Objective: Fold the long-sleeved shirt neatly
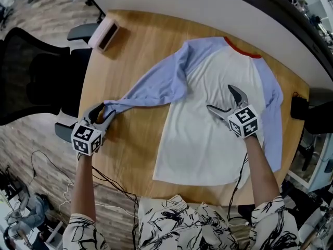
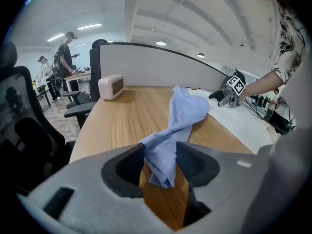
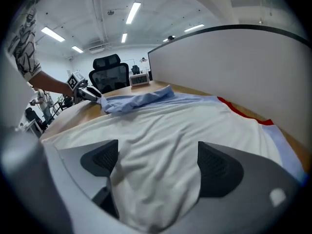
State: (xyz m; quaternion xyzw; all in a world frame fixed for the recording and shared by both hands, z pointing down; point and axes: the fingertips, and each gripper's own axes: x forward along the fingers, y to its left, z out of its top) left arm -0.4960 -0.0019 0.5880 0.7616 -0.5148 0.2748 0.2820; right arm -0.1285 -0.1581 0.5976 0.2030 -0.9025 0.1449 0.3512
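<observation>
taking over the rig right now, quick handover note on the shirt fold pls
Left gripper: closed on the cuff end of the stretched-out blue sleeve.
Right gripper: open, jaws apart over the white body of the long-sleeved shirt, gripping nothing.
Shirt: flat on the wooden table.
Done: no fold yet.
Left: fold both sleeves in, then the body.

One shirt, two grippers, one table, a few things round them.

One white fabric long-sleeved shirt [image 1: 208, 134] with two pale blue sleeves [image 1: 151, 90] [image 1: 273, 113] and one red collar [image 1: 244, 50]; two grey hand-held grippers, the left gripper [image 1: 105, 112] and the right gripper [image 1: 218, 97], each with two fingers [image 1: 235, 94] and one black-and-white marker cube [image 1: 86, 137] [image 1: 243, 121]; one curved light wooden table [image 1: 135, 51]; one small pinkish-white box [image 1: 104, 33]; at least two black office chairs [image 1: 31, 77] [image 1: 82, 32]; two people [image 2: 66, 57] [image 2: 45, 69] standing far off in the left gripper view.
</observation>
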